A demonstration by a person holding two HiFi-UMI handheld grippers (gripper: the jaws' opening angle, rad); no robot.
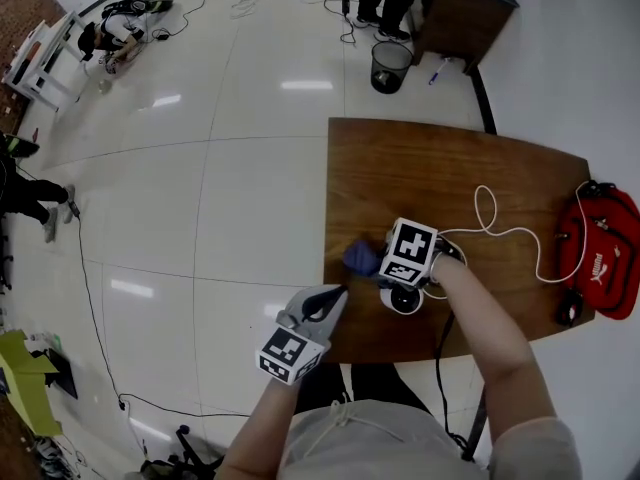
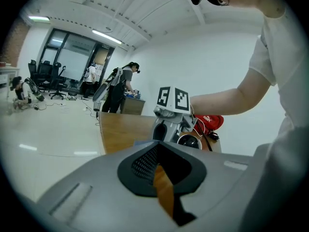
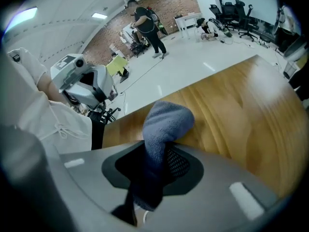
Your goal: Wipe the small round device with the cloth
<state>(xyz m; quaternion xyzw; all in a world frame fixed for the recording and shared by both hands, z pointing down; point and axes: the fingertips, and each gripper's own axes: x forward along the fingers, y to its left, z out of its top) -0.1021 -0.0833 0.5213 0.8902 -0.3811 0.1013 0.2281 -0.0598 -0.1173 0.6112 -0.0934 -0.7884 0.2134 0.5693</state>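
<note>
My right gripper (image 1: pixel 378 261) is shut on a blue-grey cloth (image 1: pixel 359 257), which sticks out to the left of its jaws over the wooden table (image 1: pixel 430 168). In the right gripper view the cloth (image 3: pixel 163 127) bunches up between the jaws of the right gripper (image 3: pixel 154 166). The small round device (image 1: pixel 405 299), white with a dark lens, sits just below that gripper near the front edge; the left gripper view shows the device (image 2: pixel 187 140) too. My left gripper (image 1: pixel 333 298) hovers at the table's front left corner, shut and empty (image 2: pixel 157 170).
A white cable (image 1: pixel 500 230) loops across the table toward a red bag (image 1: pixel 600 248) at the right edge. A black bin (image 1: pixel 390 66) and a dark cabinet (image 1: pixel 462 16) stand on the floor beyond. People stand in the background.
</note>
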